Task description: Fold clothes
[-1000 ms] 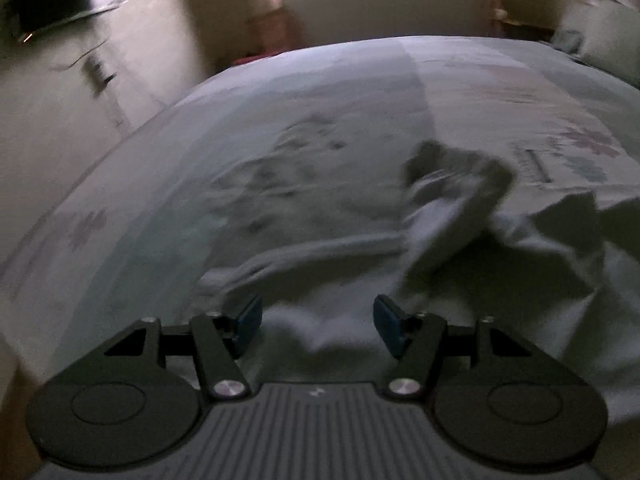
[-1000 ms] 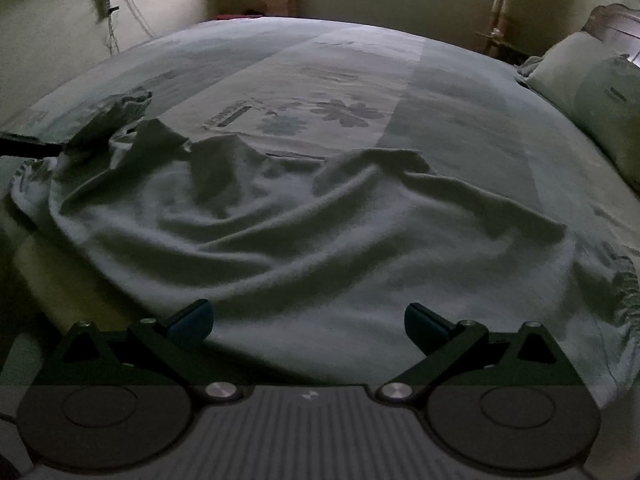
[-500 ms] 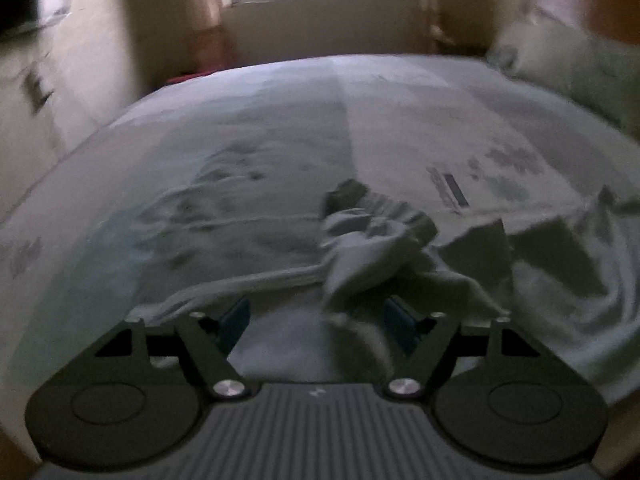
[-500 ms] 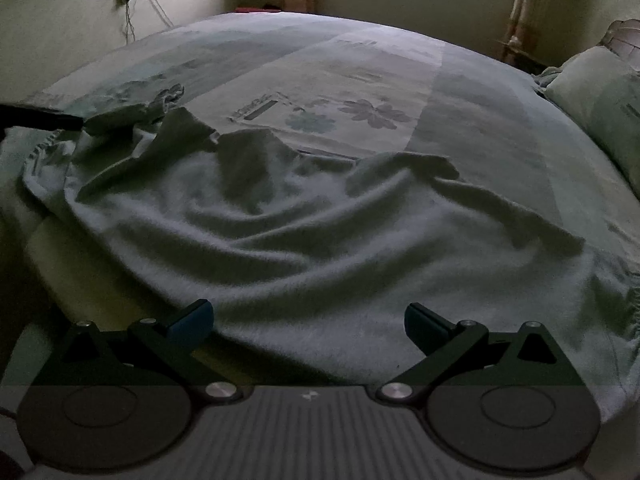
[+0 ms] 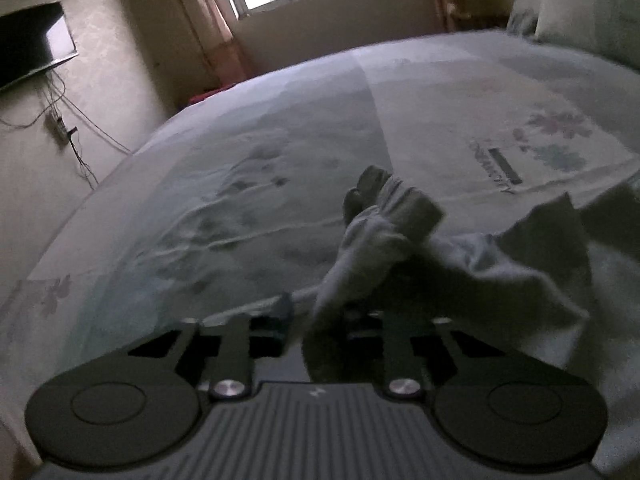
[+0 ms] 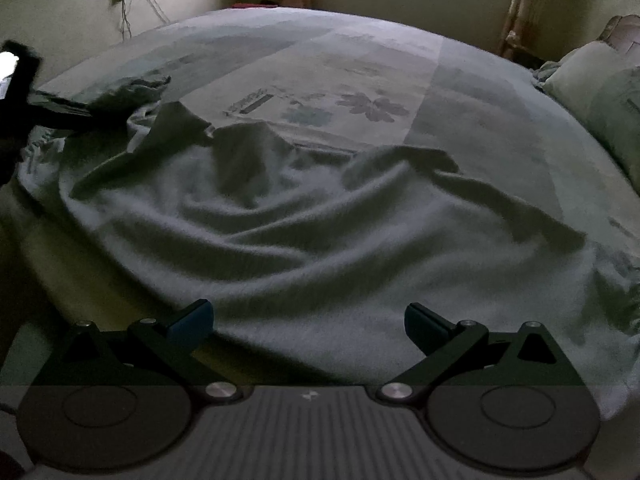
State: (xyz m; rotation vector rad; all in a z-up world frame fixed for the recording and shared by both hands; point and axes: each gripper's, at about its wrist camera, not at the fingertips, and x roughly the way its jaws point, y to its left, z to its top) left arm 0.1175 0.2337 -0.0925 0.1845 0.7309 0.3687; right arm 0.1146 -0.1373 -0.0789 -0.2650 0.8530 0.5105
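The left gripper [image 5: 320, 316] points forward and low, its jaws drawn close together with a bunched fold of cloth [image 5: 372, 240] pinched between them; the right fingertip is hidden behind the fabric, the left one blurred. In the right wrist view it shows as a dark shape at the far left [image 6: 60, 110], reaching in level. The right gripper [image 6: 308, 318] sits near and low, its jaws spread wide apart, blue pads [image 6: 192, 316] holding nothing.
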